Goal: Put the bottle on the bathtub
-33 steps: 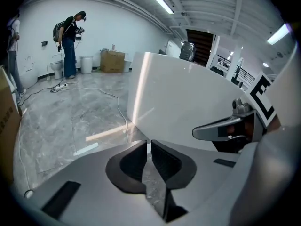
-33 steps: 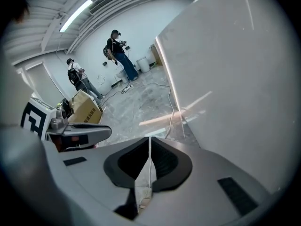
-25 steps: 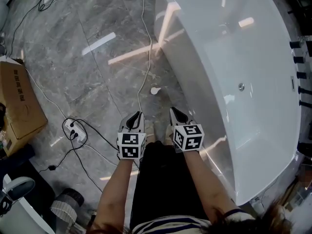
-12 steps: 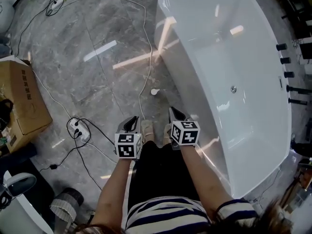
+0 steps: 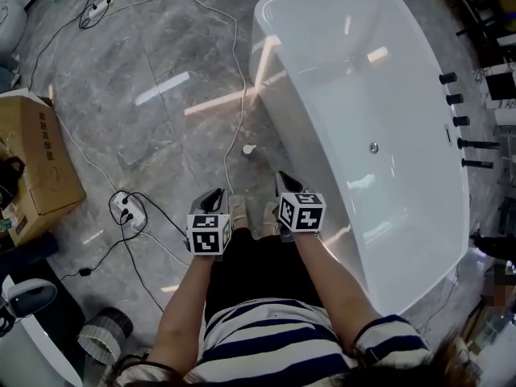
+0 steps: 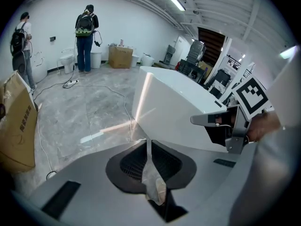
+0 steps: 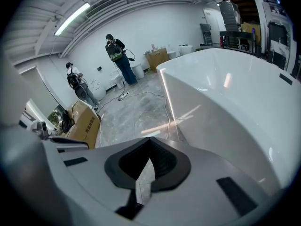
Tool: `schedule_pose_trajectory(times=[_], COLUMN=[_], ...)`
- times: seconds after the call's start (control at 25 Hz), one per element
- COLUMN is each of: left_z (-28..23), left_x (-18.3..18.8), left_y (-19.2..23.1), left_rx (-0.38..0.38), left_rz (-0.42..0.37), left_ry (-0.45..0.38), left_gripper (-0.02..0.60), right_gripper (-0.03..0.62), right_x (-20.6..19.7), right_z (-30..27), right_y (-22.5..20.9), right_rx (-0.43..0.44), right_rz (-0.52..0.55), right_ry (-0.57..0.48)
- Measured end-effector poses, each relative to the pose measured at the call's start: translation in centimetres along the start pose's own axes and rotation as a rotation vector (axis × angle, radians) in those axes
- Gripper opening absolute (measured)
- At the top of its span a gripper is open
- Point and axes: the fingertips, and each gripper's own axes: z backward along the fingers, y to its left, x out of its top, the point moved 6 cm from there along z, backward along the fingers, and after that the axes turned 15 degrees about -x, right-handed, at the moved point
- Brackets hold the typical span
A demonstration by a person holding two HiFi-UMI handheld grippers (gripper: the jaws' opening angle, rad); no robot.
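Oddly, no bottle shows anywhere; only a small white thing (image 5: 248,148) lies on the floor beside the bathtub (image 5: 270,95), too small to name. A bottle would likely be light, smooth and slippery, best pinched across its body rather than the cap. The left gripper (image 5: 214,194) and right gripper (image 5: 284,179) are both closed tight on nothing. Compared with a second ago, more of the tub and the striped shirt (image 5: 266,345) shows, and both grippers sit higher.
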Motion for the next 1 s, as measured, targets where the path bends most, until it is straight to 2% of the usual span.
schedule_pose_trajectory(times=[0.2, 0.56, 1.0], left_z=[1.3, 2.4, 3.5], left_x=[1.1, 1.4, 1.4], left_y=[-1.3, -1.7, -2.2], left_rx=[-0.001, 0.010, 0.024], left_rz=[0.009, -0.007, 0.024], left_ry=[-0.028, -0.031, -0.057], left_gripper=[0.043, 0.043, 0.043], right_gripper=[0.026, 0.026, 0.026], right_x=[0.5, 0.7, 0.5], right_z=[1.6, 3.3, 4.4], right_y=[0.2, -0.5, -0.5], right_rx=[0.016, 0.019, 0.042], right_rz=[0.028, 0.035, 0.055], right_ry=[-0.002, -0.014, -0.028])
